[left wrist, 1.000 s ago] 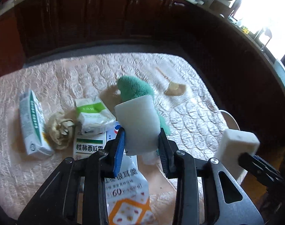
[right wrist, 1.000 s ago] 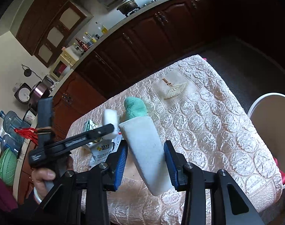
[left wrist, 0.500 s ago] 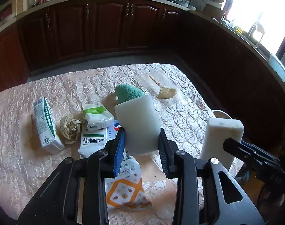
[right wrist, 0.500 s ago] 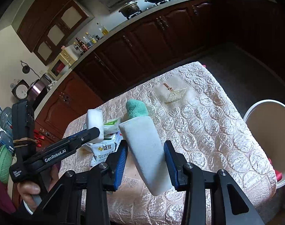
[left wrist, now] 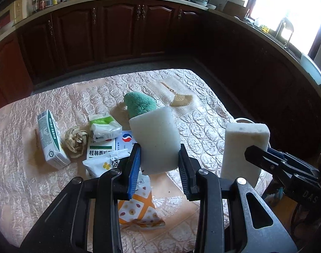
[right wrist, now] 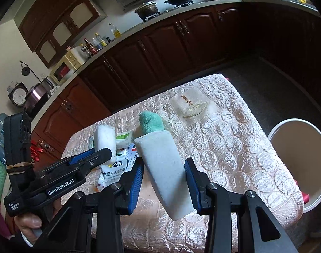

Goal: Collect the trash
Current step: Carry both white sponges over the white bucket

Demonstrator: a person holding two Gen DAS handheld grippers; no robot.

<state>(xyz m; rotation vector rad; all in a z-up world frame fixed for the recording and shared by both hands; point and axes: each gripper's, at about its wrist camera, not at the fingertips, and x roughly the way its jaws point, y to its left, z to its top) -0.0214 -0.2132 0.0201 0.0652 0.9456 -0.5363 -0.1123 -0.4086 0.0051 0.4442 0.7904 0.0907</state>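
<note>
One worktop (left wrist: 202, 130) under a quilted pink cloth, broadest thing in view, backed by dark wooden kitchen cabinets. Just past its right-hand edge, down on the floor, a round white bin (right wrist: 304, 158), mouth facing up.

Above the near side of the worktop, left gripper (left wrist: 158, 154), tilted downward, jaws partly closed and clamped on the left foam block (left wrist: 154, 139), blue pads pressed to its two sides, block upright and clear of the cloth. Beside it, right gripper (right wrist: 163, 162), likewise tilted down, jaws partly closed around the right foam block (right wrist: 162, 168), a longer white wedge leaning to the right, lifted off the cloth. At the lower left of the right wrist view, a hand (right wrist: 29, 225) wrapped round the left gripper's handle.

Trash spread over the middle and left of the worktop:
- green fluffy cloth (left wrist: 141, 103), bunched, near the centre
- green-and-white carton (left wrist: 50, 139), standing on a long side, farthest left
- orange-and-white snack bag (left wrist: 139, 208), flat, nearest the camera, partly under the left gripper
- flat medicine box (left wrist: 100, 149) with green print, overlapped by the bag
- tissue pack (left wrist: 104, 126), resting on the medicine box's far edge
- crumpled tan wad (left wrist: 76, 139), between carton and tissue pack, touching the carton

Stitched into the cloth beyond the green cloth, a small golden fan motif (left wrist: 179, 100).
</note>
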